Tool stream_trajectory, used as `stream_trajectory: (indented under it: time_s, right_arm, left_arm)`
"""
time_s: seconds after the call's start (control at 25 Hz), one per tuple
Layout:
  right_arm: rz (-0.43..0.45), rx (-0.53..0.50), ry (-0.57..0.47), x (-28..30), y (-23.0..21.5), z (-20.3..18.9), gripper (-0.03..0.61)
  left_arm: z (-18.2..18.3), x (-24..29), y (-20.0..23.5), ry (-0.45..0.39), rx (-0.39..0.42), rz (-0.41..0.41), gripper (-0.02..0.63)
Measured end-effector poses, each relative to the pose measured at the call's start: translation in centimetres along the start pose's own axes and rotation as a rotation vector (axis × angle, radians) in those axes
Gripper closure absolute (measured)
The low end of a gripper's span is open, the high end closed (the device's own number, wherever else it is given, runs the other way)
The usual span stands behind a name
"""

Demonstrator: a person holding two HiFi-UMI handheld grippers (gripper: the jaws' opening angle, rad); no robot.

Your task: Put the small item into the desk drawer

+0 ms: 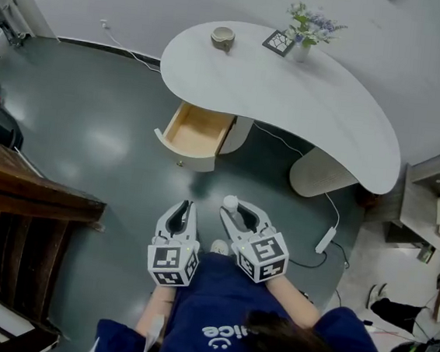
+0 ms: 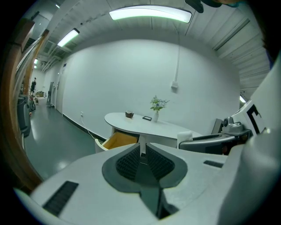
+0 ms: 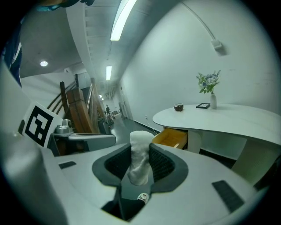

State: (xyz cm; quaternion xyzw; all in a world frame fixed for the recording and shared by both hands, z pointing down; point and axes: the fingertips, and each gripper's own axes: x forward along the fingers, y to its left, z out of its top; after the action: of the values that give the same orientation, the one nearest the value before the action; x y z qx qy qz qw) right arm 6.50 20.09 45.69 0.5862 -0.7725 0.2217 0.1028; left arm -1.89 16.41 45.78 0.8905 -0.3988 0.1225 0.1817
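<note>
Between the jaws of the right gripper (image 3: 139, 151), the small white item (image 3: 141, 140) stands pinched around its middle, top poking free. It looks light, soft and squashable, so a gentle mid-body hold suits it. At 11 o'clock, the open drawer (image 1: 196, 130) waits under the table (image 1: 306, 102). The left gripper (image 2: 141, 154) has its jaws closed on nothing.

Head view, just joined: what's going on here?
A person stands a little way short of the curved white desk, with a gripper in each hand. The right tongs are shut on a small white item, which stands up between the pads. The left tongs are shut with nothing in them. The desk's drawer is pulled open and looks empty. The item is not yet in it.
</note>
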Motion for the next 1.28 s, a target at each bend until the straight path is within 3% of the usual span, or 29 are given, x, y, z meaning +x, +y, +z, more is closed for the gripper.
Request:
stream_trajectory:
  time_s: [0.84, 1.28]
  right_arm:
    - [-0.210, 0.070, 0.013, 11.4, -4.8, 5.4, 0.446]
    - [-0.297, 0.060, 0.032, 18.1, -5.6, 7.4, 0.446]
  left_arm:
    - [5.7, 12.8, 9.7, 0.077, 0.078, -0.126, 0.571]
    - [7.7, 17.0, 14.2, 0.107, 0.138, -0.237, 0.571]
